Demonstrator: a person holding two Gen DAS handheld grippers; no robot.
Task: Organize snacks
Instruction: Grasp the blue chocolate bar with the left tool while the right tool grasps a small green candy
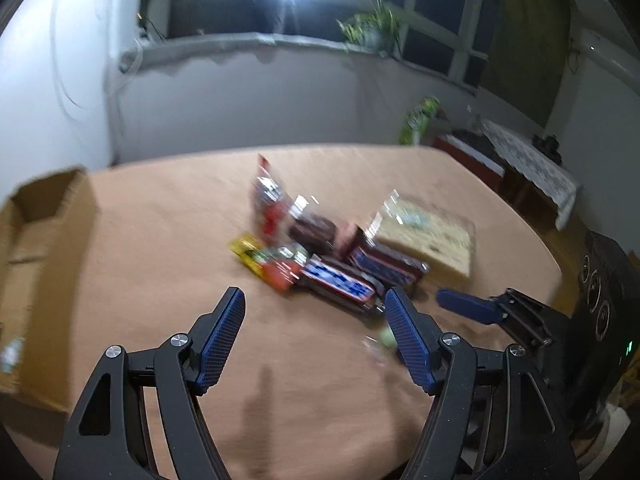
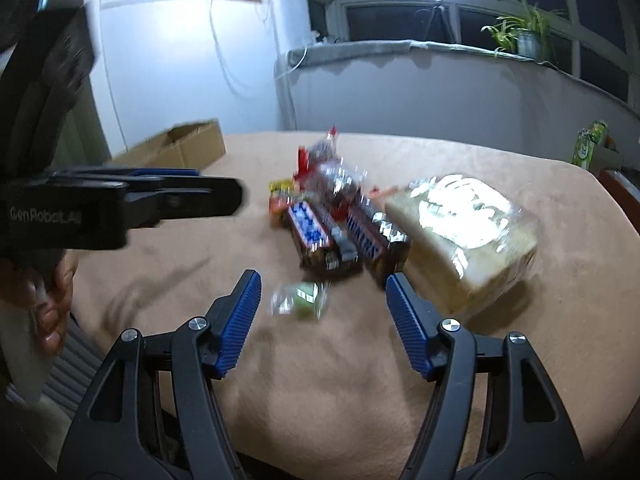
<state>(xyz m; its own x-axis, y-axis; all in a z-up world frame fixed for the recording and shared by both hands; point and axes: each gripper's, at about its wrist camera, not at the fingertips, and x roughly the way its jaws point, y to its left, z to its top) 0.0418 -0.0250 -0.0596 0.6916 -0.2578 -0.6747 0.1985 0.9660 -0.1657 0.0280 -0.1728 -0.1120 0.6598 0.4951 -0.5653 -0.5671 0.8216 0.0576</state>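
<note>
A pile of snack packs (image 1: 320, 248) lies mid-table: dark bars with blue print (image 1: 340, 284), a red pack (image 1: 272, 204), a yellow one (image 1: 246, 246) and a bagged bread loaf (image 1: 428, 240). The pile (image 2: 332, 220) and loaf (image 2: 464, 236) also show in the right wrist view, with a small clear-wrapped green sweet (image 2: 302, 298) lying nearest. My left gripper (image 1: 314, 308) is open and empty, short of the pile. My right gripper (image 2: 322, 290) is open and empty, just above and behind the sweet. The left gripper (image 2: 224, 196) shows from the side there.
An open cardboard box (image 1: 44, 240) stands at the table's left edge, also seen in the right wrist view (image 2: 180, 148). The table has a tan cloth (image 1: 160, 260). The right gripper's finger (image 1: 468, 304) shows at the right. A low cabinet (image 1: 500, 160) stands beyond the table.
</note>
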